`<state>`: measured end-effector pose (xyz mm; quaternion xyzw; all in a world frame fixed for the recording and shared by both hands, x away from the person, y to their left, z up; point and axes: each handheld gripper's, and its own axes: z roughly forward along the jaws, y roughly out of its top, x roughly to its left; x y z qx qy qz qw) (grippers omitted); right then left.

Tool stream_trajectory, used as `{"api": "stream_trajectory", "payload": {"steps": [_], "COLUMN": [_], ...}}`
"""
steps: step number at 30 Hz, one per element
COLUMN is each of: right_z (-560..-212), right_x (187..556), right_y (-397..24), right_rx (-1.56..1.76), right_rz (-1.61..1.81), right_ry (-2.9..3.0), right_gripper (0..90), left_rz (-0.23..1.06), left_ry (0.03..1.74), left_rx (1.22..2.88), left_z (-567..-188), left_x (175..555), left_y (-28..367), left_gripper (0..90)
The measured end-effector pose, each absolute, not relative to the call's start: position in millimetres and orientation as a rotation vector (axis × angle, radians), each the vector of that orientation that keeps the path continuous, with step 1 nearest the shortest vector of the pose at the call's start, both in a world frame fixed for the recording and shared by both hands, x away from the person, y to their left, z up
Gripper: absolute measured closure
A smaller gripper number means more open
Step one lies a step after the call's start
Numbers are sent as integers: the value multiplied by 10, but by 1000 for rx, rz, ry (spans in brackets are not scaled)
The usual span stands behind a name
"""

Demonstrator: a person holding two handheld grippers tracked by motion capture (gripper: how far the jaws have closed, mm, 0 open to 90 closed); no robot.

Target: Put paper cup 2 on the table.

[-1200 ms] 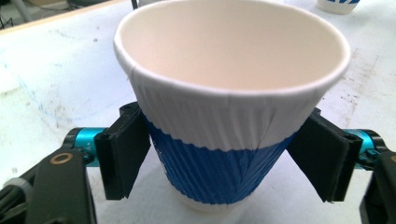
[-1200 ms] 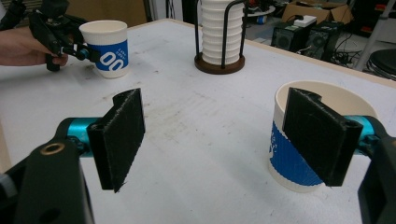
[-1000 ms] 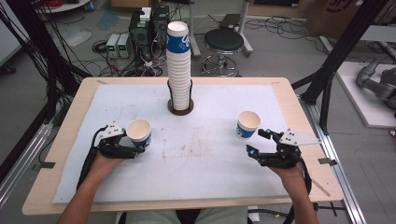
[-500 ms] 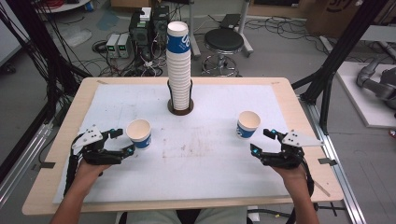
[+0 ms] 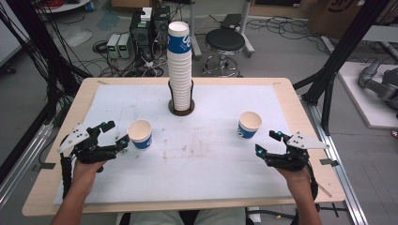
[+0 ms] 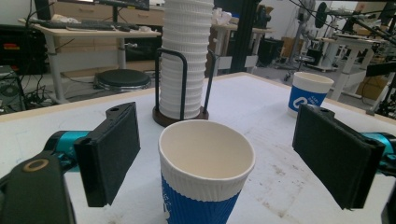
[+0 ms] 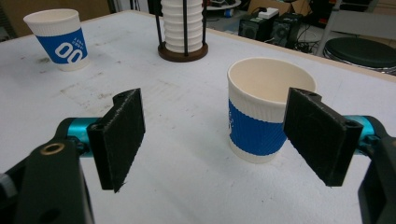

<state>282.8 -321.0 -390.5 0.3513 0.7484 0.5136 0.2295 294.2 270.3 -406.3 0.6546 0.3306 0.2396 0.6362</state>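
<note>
High view: both grippers (image 5: 114, 133) (image 5: 268, 142) open beside upright cups (image 5: 140, 133) (image 5: 249, 124).

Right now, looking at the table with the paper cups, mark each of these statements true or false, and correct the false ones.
1. The left gripper is shut on a cup. False: its jaws stand open, the left cup free between them.
2. Both loose cups stand upright. True: so does the right cup.
3. The cup stack lies toppled on the mat. False: it stands upright in its black wire holder.
4. The right gripper is open. True.
5. The loose cups have red sleeves. False: blue.
</note>
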Motion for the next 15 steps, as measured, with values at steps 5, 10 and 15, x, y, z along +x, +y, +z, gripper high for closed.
{"api": "stream_trajectory", "payload": {"steps": [5, 10, 15], "right_z": [-3901, -3876, -3876], "right_x": [2818, 2811, 2801], "right_y": [-3187, -3156, -3149], "right_rx": [974, 974, 977], "right_rz": [1410, 1408, 1416], "right_ry": [2056, 2044, 2043], "right_gripper": [216, 215, 215], "left_rz": [551, 549, 549], "left_ry": [741, 736, 733], "left_rx": [1505, 1502, 1495], "left_z": [-4054, -4064, -4057], "left_x": [2933, 2919, 2913], "left_y": [2713, 2742, 2757], "left_gripper": [149, 150, 150]}}
